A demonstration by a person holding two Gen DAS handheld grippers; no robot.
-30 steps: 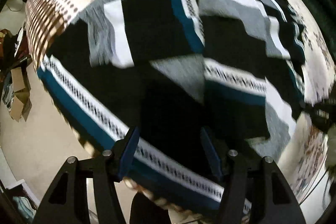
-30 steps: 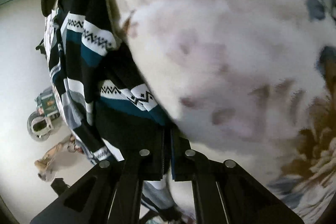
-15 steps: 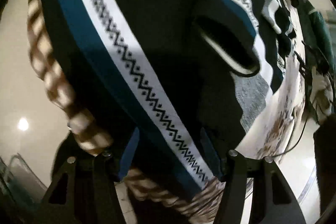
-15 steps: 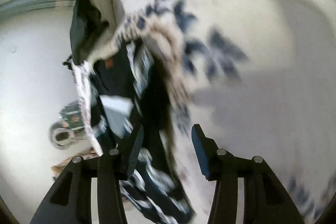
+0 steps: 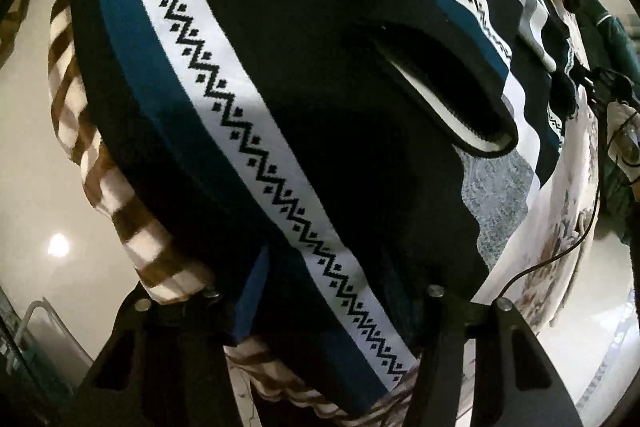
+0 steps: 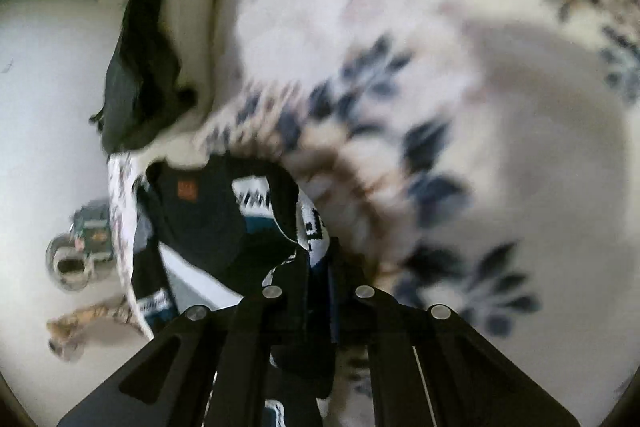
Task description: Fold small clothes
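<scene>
A black knit sweater (image 5: 304, 75) with teal, white zigzag and grey bands lies spread over a floral bedspread (image 5: 560, 227). My left gripper (image 5: 332, 291) is open, its fingers on either side of the sweater's hem at the bed's edge. In the right wrist view the same sweater (image 6: 208, 223) hangs bunched, with an orange label showing. My right gripper (image 6: 318, 267) is shut on a fold of the sweater.
A brown-and-cream striped blanket (image 5: 84, 131) hangs under the sweater at the bed's edge. A dark garment (image 6: 140, 59) lies against a pillow (image 6: 200, 7). A thin cable (image 5: 560, 255) runs over the bedspread. Pale floor (image 6: 36, 131) with small clutter lies beside the bed.
My right gripper opened half a second ago and has now shut on a fold of the sweater. My left gripper has dropped to the sweater's hem and stays open.
</scene>
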